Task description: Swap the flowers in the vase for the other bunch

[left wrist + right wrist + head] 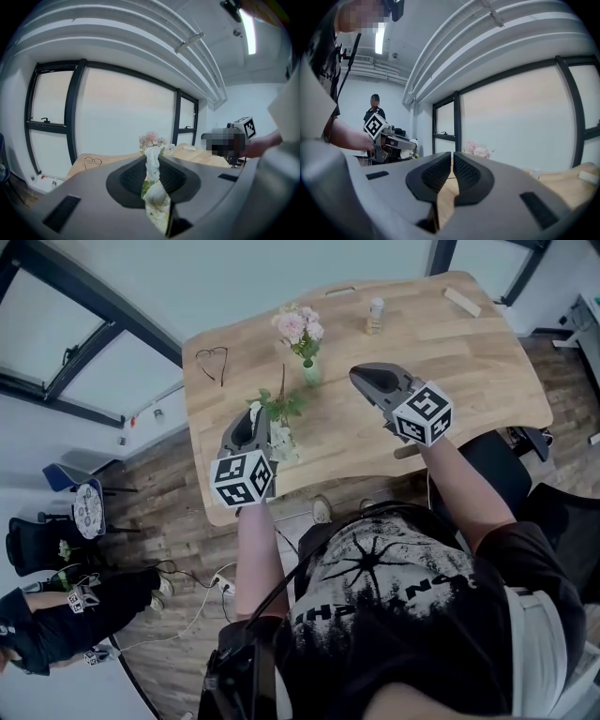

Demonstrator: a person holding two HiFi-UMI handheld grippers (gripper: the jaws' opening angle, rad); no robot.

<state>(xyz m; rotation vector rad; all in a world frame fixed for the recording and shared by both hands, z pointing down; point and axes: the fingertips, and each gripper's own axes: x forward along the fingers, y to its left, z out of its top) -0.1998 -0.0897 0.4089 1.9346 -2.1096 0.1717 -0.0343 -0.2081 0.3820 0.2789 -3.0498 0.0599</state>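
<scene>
Nearest us, our black printed shirt. Left tool: clenched on the white bunch, which we hold over the desk. Vase: upright on the desk, holding pink flowers. Right tool: clenched, empty.
</scene>
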